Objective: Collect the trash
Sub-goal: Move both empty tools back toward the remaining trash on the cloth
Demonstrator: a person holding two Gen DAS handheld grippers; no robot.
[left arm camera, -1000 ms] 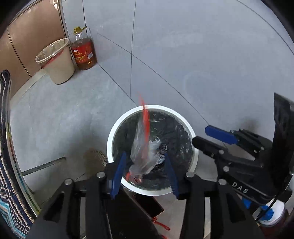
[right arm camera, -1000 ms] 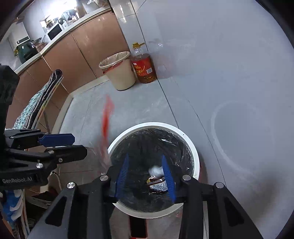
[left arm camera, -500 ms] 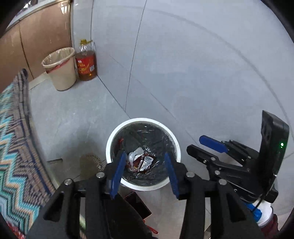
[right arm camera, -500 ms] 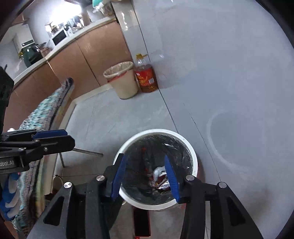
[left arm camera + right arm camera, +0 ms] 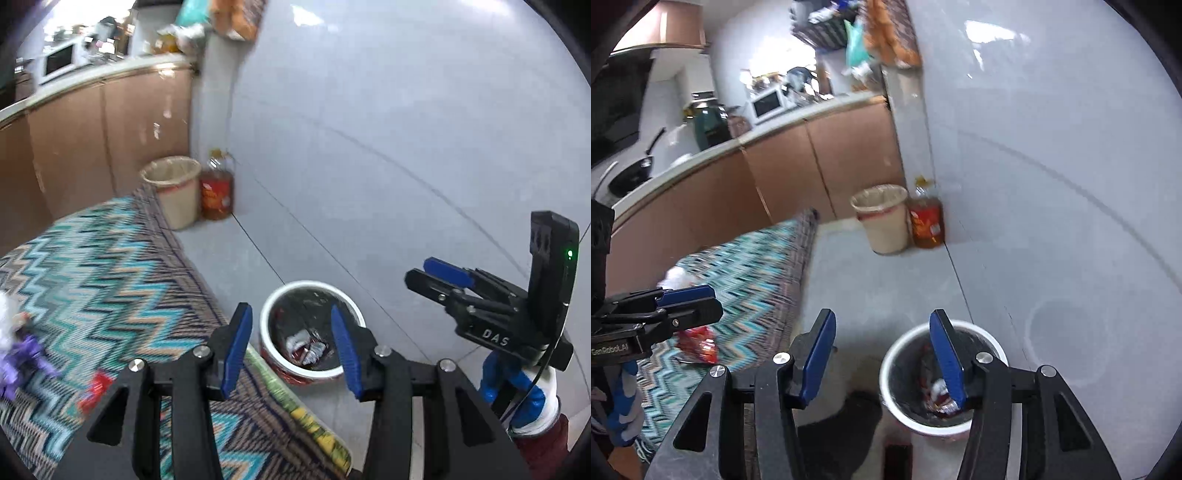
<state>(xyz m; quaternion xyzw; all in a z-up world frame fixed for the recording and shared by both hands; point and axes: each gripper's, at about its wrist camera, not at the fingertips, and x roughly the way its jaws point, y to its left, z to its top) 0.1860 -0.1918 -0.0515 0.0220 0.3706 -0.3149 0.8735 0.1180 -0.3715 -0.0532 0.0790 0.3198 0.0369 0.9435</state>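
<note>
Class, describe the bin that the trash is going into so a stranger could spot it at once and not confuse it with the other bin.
Start at the grey tiled wall and look down to the floor beside the zigzag tablecloth. The white-rimmed bin stands there, black-lined with wrappers inside. The beige bin, farther off beside the oil bottle, has a pale liner.

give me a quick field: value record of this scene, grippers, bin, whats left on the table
left gripper: open, empty, above the table edge
right gripper: open, empty
white bin: on the floor beside the table, black liner, wrappers inside
table: zigzag cloth
red wrapper: lying on the cloth
white and purple scraps: near the left edge, blurred
beige bin: by the cabinets, next to an oil bottle
</note>
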